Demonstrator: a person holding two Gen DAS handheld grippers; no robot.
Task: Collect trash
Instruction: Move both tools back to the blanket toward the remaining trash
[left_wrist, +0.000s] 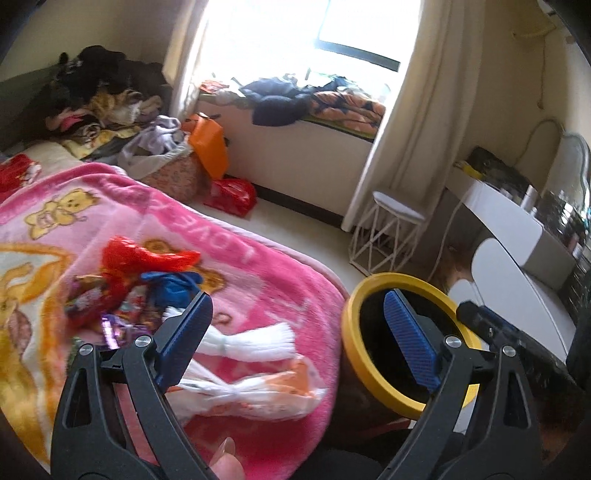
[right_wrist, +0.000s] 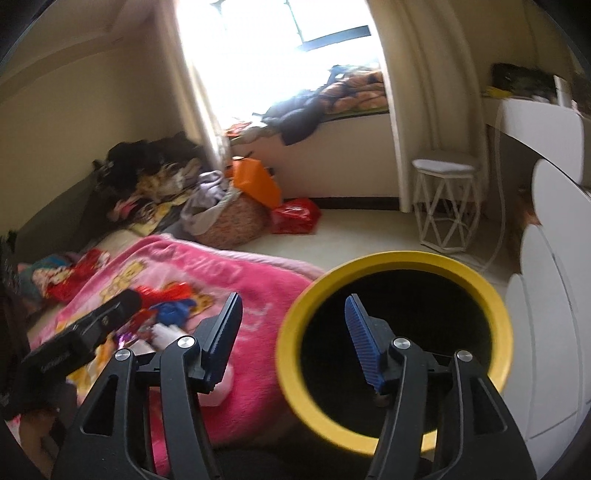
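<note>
Far left, a pink blanket with teddy-bear print covers the bed. On it lies a loose pile of trash: a red plastic wrapper, a blue crumpled piece, several shiny printed wrappers, and, nearer the camera, 2 white twisted wrappers, the lower one with orange print. All pieces rest on the blanket; none is between any jaws.

The left gripper hangs above the blanket edge. Its jaws stand wide apart and released, with nothing between the 2 blue pads. The left pad overlaps the trash pile in view; the right pad overlaps the bin opening. A fingertip of the person shows at the bottom edge.

Just beside the blanket's right edge stands a bin with a yellow rim and a dark interior. Its contents cannot be made out.

In the right wrist view, the right gripper points at the near left part of the bin rim. Its jaws are parted and released, empty; the right pad lies over the bin opening, the left pad over the blanket. The other gripper's black body enters from the left.

Beyond, on the floor, stand a white wire stool and a red bag.
</note>
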